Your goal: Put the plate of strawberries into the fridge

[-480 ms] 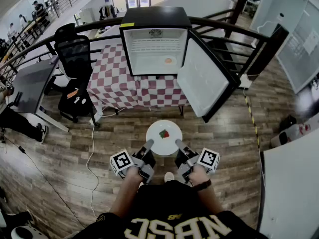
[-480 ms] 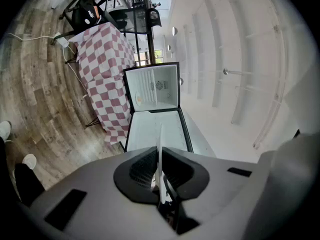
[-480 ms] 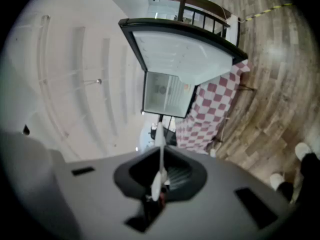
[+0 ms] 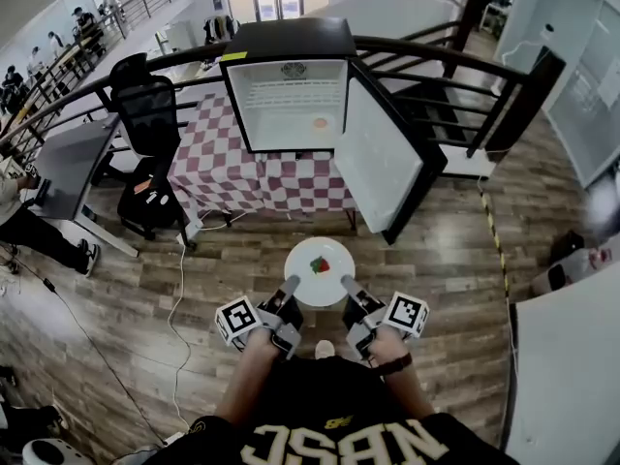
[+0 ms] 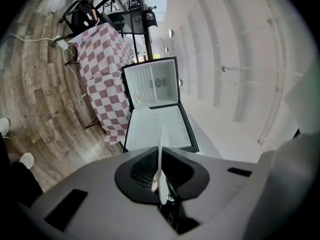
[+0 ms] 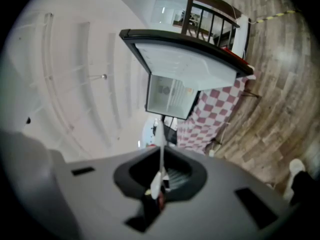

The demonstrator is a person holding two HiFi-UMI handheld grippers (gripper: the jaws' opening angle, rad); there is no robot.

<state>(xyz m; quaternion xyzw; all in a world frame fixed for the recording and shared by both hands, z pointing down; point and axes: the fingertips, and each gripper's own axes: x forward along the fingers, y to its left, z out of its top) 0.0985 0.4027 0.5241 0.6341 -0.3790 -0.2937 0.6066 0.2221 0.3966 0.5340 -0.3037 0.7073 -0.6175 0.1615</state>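
- The open fridge (image 4: 291, 100) is set on the desk (image 4: 254, 177), well apart.
- The plate (image 4: 302, 289), likely hard and slippery, is clamped above the floor at opposite rims by the left tongs (image 4: 292, 283) and right tongs (image 4: 346, 280).
- The soft strawberries (image 4: 320, 264) could roll, so it should be kept flat.

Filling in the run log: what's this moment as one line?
left gripper: shut on plate rim | right gripper: shut on plate rim | strawberries: on plate | fridge: open, plate not inside
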